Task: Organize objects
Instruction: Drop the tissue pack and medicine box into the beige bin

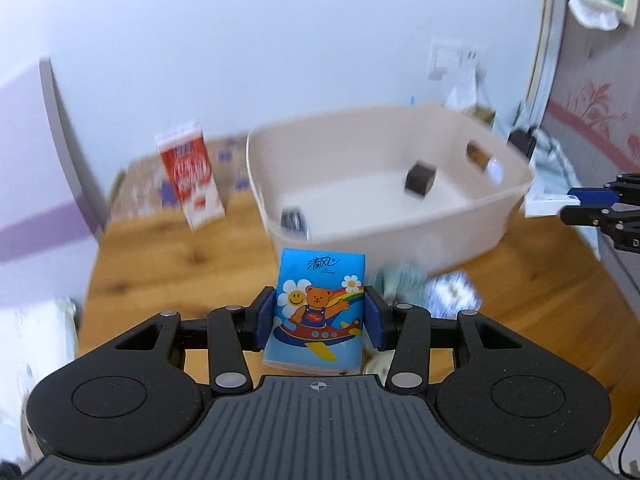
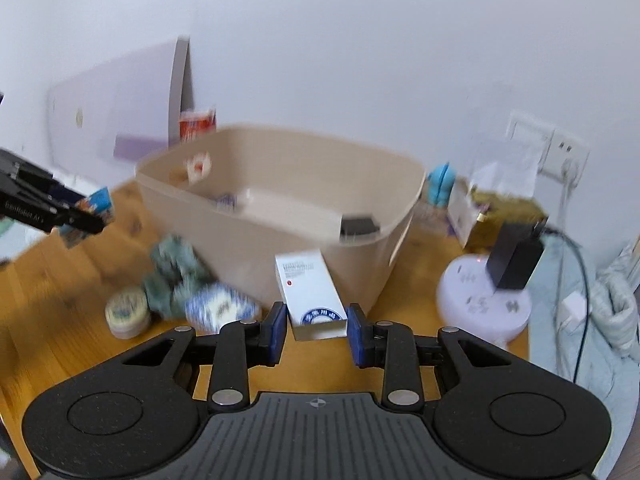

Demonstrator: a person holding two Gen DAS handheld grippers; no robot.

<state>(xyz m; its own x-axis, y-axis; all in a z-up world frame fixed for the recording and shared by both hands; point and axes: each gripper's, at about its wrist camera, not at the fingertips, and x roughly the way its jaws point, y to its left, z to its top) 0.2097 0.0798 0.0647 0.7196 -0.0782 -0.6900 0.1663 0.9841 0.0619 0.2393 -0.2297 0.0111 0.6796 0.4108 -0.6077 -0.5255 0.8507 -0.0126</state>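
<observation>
My left gripper [image 1: 320, 316] is shut on a blue tissue pack [image 1: 318, 312] with a cartoon bear and holds it above the wooden table [image 1: 160, 264], in front of the beige bin [image 1: 400, 216]. The pack also shows in the right wrist view [image 2: 90, 214], at the left gripper's tip. The bin [image 2: 280, 240] holds a few small dark items. My right gripper [image 2: 317, 326] is open, its blue pads either side of the near end of a white box [image 2: 310, 292] lying against the bin's front wall.
A red-and-white carton [image 1: 190, 174] stands left of the bin. A grey-green cloth [image 2: 174, 276], a blue-white packet [image 2: 220, 308] and a round tin [image 2: 128, 312] lie before the bin. A round white power hub [image 2: 480, 300] with a black charger [image 2: 516, 256] sits right.
</observation>
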